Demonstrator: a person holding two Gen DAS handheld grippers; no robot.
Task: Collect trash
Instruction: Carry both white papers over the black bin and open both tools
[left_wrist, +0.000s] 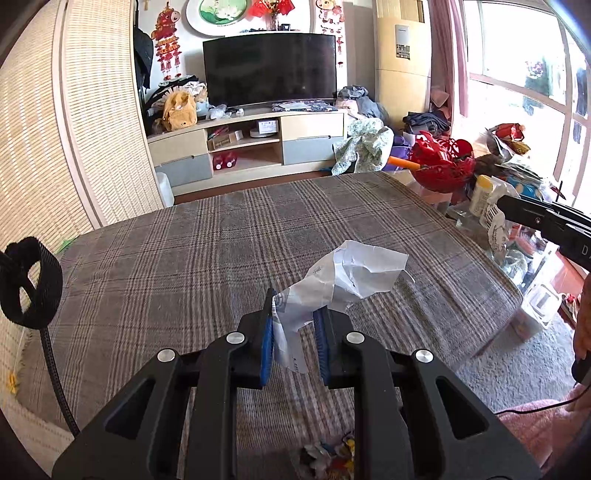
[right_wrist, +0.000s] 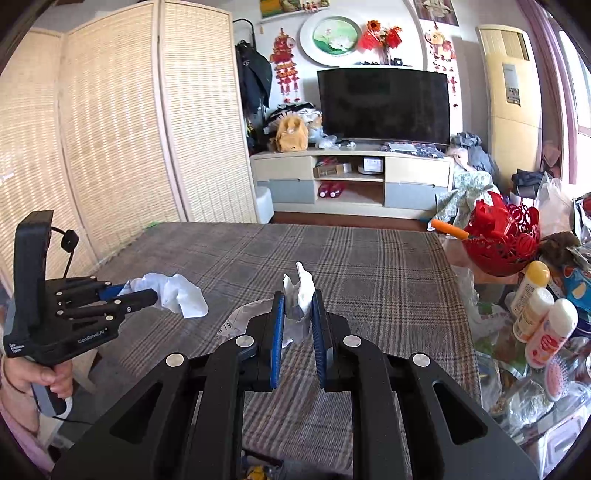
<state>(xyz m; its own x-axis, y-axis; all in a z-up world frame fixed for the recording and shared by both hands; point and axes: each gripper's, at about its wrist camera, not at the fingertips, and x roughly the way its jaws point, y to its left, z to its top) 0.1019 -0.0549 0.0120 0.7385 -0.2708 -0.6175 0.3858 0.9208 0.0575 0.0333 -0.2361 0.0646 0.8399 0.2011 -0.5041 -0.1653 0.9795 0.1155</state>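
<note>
Left gripper (left_wrist: 293, 308) pinching crumpled paper (left_wrist: 354, 273), right gripper (right_wrist: 298, 308) pinching tissue (right_wrist: 301, 295)

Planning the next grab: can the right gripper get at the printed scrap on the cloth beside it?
Probably not yet. The printed scrap lies close and uncovered, but the right gripper is already shut on a white wad, which it must drop first.

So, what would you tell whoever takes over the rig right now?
Left gripper: shut on a crumpled paper, held above the plaid cloth.
Right gripper: shut on a white tissue.
Another printed scrap lies on the cloth just left of the right gripper.
Done: two pieces picked up.
Left: drop both in the trash (no bin clearly in view), then fetch the scrap.
</note>
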